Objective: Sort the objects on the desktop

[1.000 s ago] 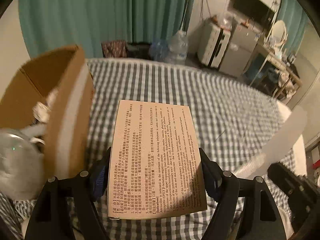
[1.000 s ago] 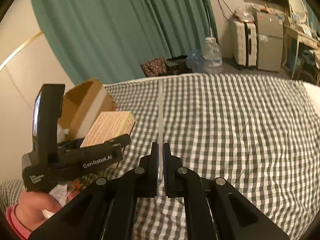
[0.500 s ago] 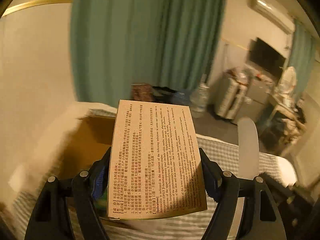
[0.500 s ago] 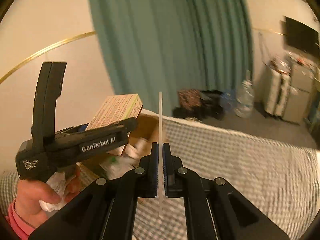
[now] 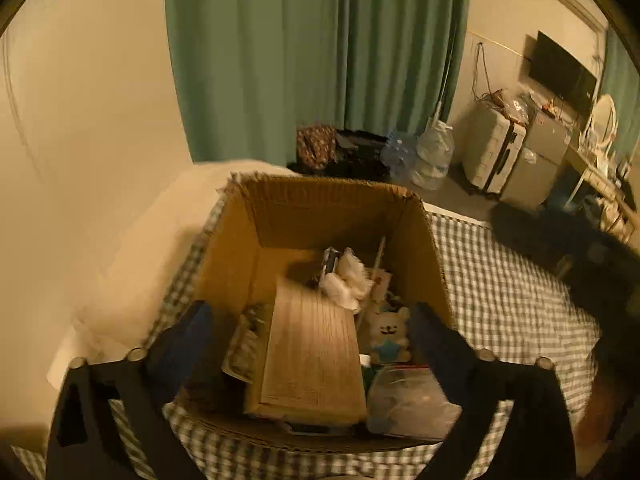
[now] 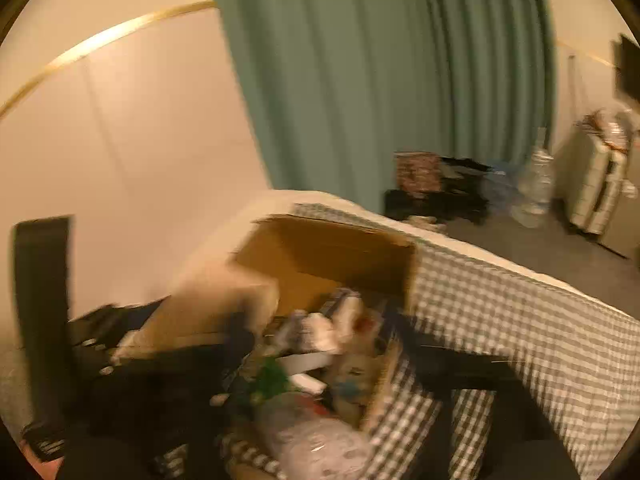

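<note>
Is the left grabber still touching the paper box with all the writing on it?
Apart. In the left wrist view the left gripper is open, and a gap shows on each side between its fingers and the printed box.

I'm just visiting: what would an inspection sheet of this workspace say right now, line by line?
Surface: checked cloth, box standing on it.
Job's things: printed carton lying inside the cardboard box.
Clutter: white fluff, bear toy, plastic bag in the box.
Claws: left claw open above the carton; right claw too blurred to judge.
Cables: wires on the far wall.
Surroundings: green curtain, water bottle.
</note>
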Available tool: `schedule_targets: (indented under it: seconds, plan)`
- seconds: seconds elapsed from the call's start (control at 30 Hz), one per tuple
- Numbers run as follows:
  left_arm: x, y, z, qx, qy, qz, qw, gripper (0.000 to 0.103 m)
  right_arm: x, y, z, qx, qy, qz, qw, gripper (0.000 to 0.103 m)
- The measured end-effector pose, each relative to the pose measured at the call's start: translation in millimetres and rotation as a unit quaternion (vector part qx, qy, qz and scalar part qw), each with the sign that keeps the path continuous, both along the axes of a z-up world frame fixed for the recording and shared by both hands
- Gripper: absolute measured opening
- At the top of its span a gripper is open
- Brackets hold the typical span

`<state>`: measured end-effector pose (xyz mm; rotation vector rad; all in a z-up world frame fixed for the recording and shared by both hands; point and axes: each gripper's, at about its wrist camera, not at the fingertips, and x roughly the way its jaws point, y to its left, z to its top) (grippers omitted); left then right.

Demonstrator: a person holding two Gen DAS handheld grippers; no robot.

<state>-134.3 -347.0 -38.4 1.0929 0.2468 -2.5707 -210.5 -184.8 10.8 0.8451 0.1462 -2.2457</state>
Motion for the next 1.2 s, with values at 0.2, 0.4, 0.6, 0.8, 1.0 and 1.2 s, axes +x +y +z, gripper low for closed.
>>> schedule_targets:
  seconds: [0.2,0.4,0.6,0.8,1.0,1.2]
  plan:
    - [30,11,1,0.011,0.029,0.008,0.9995,0.103,-5,65,-2,-0.014,-0.037,-0.087,0.995,0.103]
    - [52,54,-4,-0.017,0.058,-0.004,0.9982,0.103,34,135,-41,-0.068,-0.079,-0.154,0.983,0.103]
    - [56,80,-11,-0.028,0.046,-0.021,0.9983,0.103,53,149,-49,0.008,-0.024,-0.203,0.979,0.103]
    - [54,91,-12,-0.041,0.039,-0.018,0.9982,0.103,48,149,-57,0.015,-0.031,-0.204,0.978,0.103]
    - [57,97,-8,-0.043,0.043,-0.027,0.9978,0.103,60,148,-53,0.023,-0.026,-0.192,0.981,0.103]
    - [60,97,-6,-0.039,0.044,-0.029,0.9978,0.103,69,142,-52,0.033,-0.018,-0.187,0.982,0.103]
